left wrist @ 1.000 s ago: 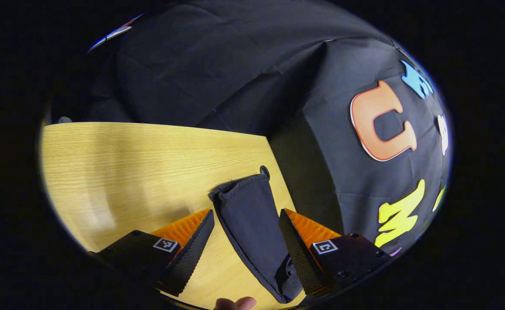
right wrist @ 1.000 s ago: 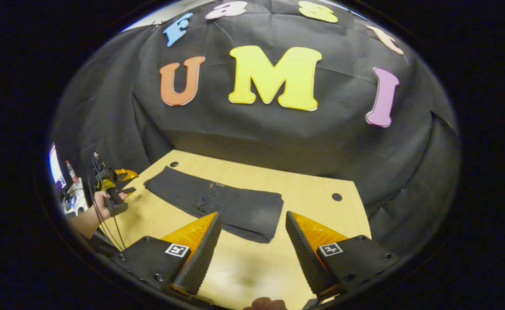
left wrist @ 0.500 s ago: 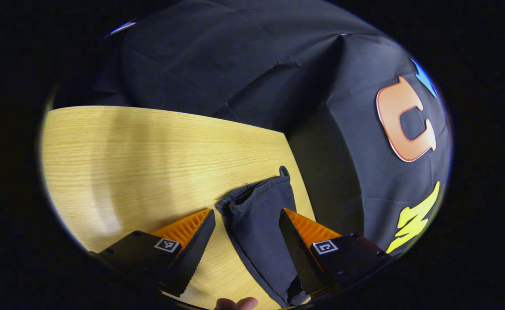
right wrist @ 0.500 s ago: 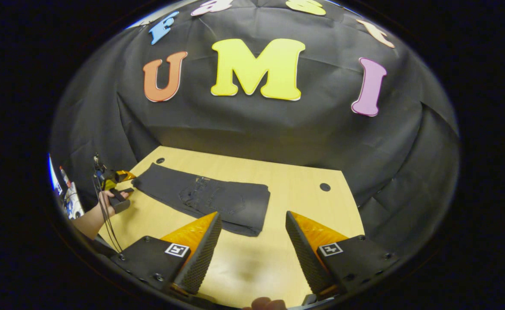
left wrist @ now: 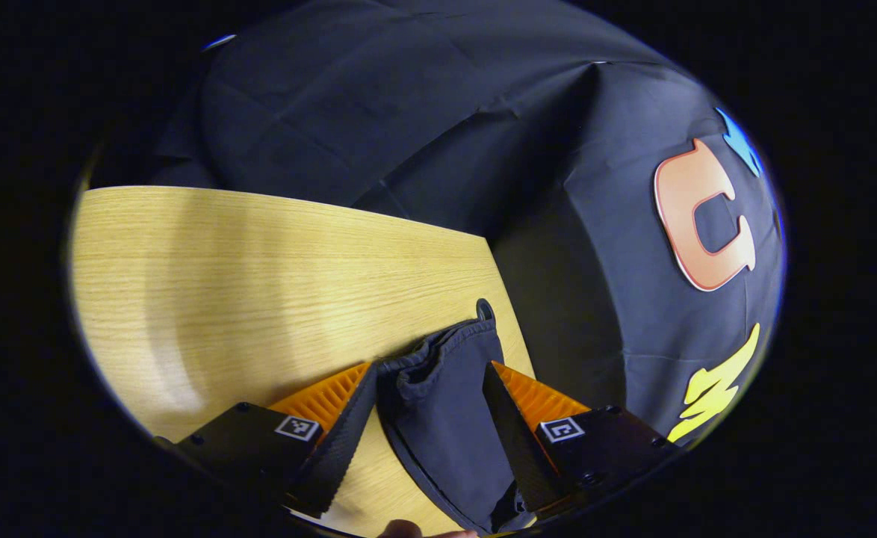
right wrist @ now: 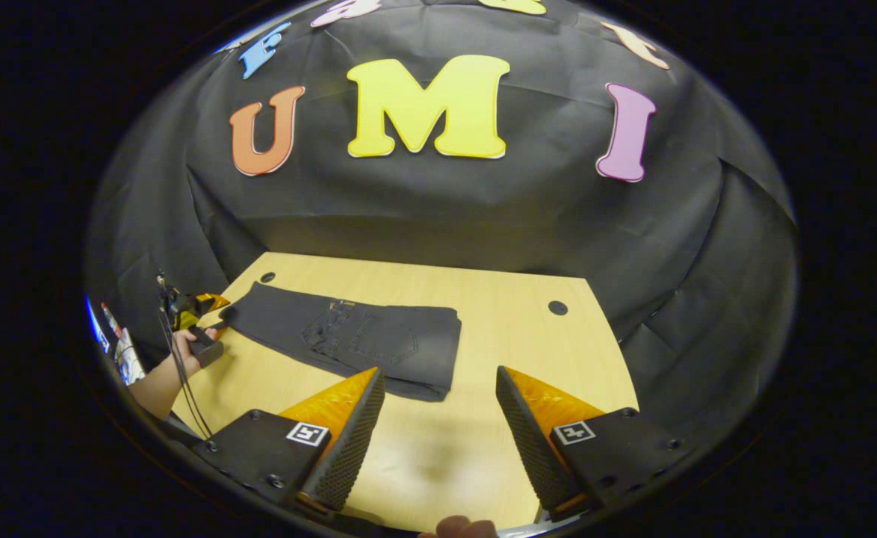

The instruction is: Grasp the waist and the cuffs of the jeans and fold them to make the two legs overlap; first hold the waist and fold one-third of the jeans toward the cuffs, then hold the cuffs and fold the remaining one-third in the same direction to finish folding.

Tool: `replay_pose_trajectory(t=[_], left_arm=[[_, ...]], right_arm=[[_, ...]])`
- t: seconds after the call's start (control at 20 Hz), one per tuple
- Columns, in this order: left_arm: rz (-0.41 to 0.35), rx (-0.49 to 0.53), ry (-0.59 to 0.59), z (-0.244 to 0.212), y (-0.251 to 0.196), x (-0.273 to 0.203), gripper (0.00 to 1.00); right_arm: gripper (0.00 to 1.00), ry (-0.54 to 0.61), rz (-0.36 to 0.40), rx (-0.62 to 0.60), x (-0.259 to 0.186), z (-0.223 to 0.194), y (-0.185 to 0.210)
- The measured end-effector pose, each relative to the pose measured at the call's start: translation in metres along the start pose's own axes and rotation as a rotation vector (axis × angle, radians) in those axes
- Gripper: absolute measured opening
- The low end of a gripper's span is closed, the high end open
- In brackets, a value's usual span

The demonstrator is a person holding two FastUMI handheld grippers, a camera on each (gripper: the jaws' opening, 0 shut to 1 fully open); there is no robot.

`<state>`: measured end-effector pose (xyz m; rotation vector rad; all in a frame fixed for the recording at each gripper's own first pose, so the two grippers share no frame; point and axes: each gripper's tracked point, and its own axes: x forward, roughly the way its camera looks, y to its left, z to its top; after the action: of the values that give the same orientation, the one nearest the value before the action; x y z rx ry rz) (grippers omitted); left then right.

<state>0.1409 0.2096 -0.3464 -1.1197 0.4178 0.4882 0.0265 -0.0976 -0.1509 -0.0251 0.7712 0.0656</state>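
Jeans (right wrist: 349, 340) lie on the table (right wrist: 513, 329), already folded at the waist end, with the cuffs (left wrist: 438, 359) between the fingers of the left gripper (left wrist: 427, 392); its jaws stand partly open around the cloth, and whether both press on it I cannot tell. Ahead of the right gripper (right wrist: 438, 396), which hangs wide open and empty above the table, the folded end lies just beyond its left finger.
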Motion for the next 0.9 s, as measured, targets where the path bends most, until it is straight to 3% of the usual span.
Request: replay_pose_trajectory(t=[0.1,0.25,0.3,0.35,0.45,0.6,0.7,0.9], left_arm=[[0.000,0.019,0.006,-0.001,0.000,0.002,0.81],[0.005,0.074,0.022,-0.005,0.002,0.007,0.74],[0.007,0.101,0.030,-0.007,0.004,0.009,0.80],[0.005,0.124,0.037,-0.008,0.004,0.011,0.63],[0.010,0.147,0.052,-0.010,0.007,0.016,0.54],[0.003,0.129,0.066,-0.012,0.006,0.016,0.21],[-0.005,0.131,0.071,-0.011,0.001,0.014,0.14],[-0.090,0.149,0.063,-0.004,-0.036,-0.004,0.10]], right_arm=[[0.93,-0.001,-0.003,-0.008,0.000,0.000,0.001],[0.93,0.004,-0.005,-0.011,-0.001,-0.003,0.000],[0.93,0.006,-0.006,-0.007,-0.001,-0.004,-0.001],[0.93,0.008,-0.007,-0.004,-0.001,-0.004,-0.001],[0.93,0.010,-0.008,-0.002,-0.002,-0.003,-0.001],[0.93,0.002,-0.017,-0.005,-0.004,-0.003,-0.003],[0.93,-0.013,-0.024,0.000,-0.005,-0.001,-0.003],[0.93,-0.045,-0.032,0.041,-0.003,0.003,-0.004]])
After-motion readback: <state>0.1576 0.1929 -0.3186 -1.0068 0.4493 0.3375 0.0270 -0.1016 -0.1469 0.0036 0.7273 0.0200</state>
